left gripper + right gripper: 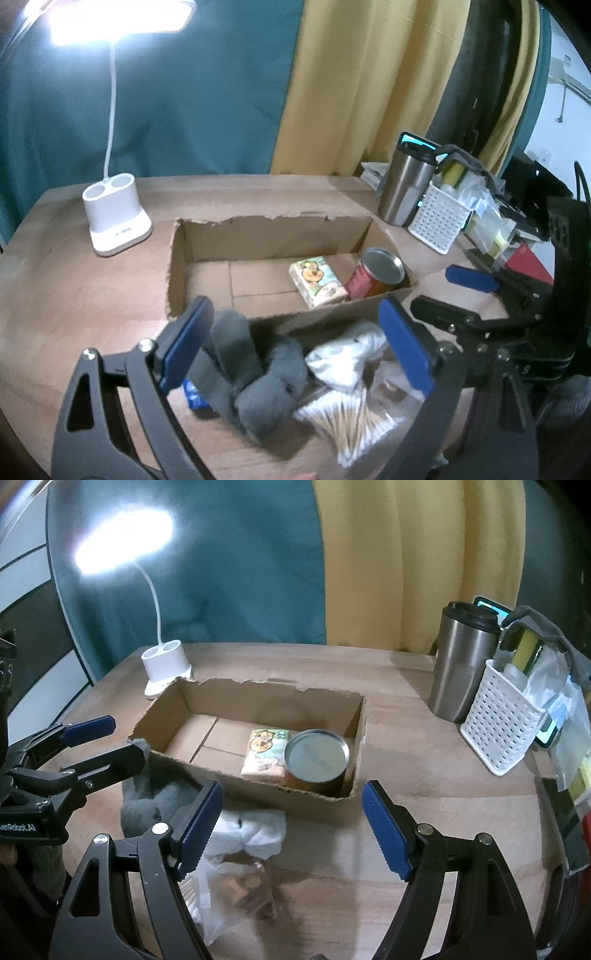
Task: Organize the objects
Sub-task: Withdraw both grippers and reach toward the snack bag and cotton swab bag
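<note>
Both the left gripper [295, 343] and the right gripper [293, 827] hang with jaws spread, grasping nothing, above gray socks [255, 373], white socks [347, 358] and a cotton swab bag [354, 413] on the table [74, 288]. Just beyond, the cardboard box [258, 781] holds a tissue pack [266, 753] touching a can [317, 760]. Farther back stands a lit lamp [166, 664].

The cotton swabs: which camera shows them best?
The left wrist view. The cotton swabs lie in plain sight in their clear bag, low in the picture, sticks and white tips distinct. In the right wrist view they are mostly hidden behind a finger of the hand-held gripper; only a pale sliver shows.
</note>
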Tool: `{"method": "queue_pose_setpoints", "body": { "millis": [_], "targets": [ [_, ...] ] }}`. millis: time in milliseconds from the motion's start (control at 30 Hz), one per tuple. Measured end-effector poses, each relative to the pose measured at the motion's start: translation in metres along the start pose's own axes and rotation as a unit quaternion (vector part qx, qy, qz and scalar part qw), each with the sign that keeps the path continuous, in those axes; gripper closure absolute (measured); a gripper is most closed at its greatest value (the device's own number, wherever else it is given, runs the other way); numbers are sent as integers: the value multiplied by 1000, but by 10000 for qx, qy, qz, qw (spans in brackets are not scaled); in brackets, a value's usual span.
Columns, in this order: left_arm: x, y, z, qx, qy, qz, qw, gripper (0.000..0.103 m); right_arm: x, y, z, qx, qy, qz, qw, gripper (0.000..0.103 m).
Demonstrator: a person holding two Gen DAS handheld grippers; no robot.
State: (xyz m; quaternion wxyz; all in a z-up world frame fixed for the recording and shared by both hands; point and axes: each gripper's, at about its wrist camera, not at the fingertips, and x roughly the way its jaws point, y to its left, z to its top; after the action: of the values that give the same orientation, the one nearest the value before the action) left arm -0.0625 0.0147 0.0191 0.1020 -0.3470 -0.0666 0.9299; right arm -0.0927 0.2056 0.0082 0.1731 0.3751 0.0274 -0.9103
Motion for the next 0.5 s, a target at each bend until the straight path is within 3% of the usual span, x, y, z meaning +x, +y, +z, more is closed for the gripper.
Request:
{"method": "queue_pose_setpoints", "body": {
  "millis": [500],
  "targets": [
    [-13, 15, -27, -120, 61, 97, 9999, 11, 0, 22, -21, -106, 132, 59, 9998, 23]
  ]
}}
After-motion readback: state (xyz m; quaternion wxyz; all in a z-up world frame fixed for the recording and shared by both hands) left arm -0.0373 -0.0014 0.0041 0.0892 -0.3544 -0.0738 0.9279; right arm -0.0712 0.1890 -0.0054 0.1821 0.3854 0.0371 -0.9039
